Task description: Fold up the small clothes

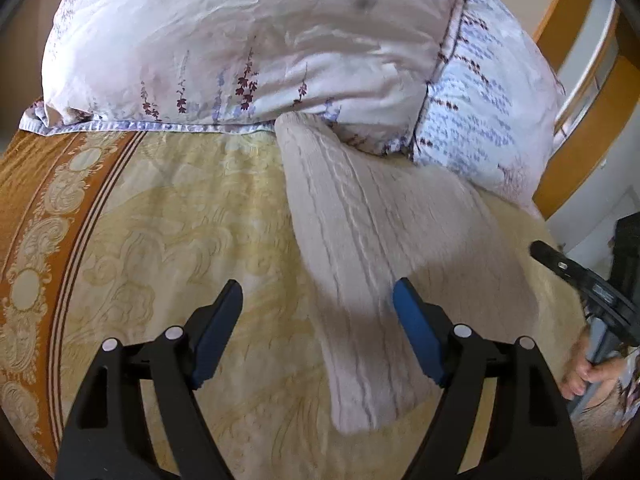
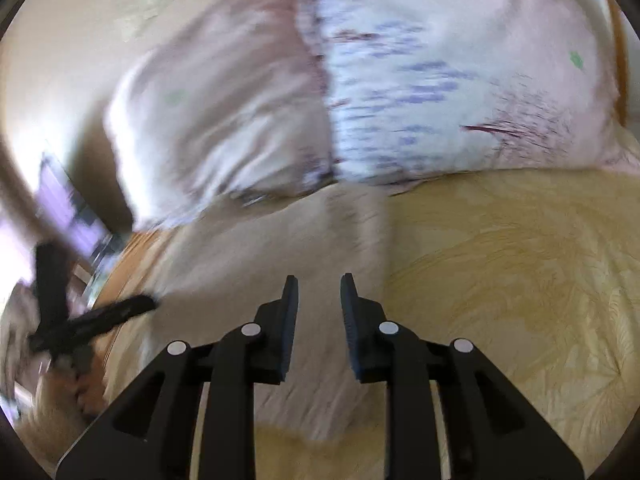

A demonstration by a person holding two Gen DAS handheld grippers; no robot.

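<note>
Pale beige cable-knit garment [image 1: 360, 264] lies on yellow patterned bedspread [image 1: 180, 240] — left gripper [image 1: 318, 320] spread wide, right gripper [image 2: 319, 312] apart, both empty

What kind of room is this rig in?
Most likely a bedroom: the work surface is a bed with a yellow patterned bedspread, two floral pillows propped at its head, and a wooden headboard behind them. A beige knit garment lies on the bedspread.
</note>
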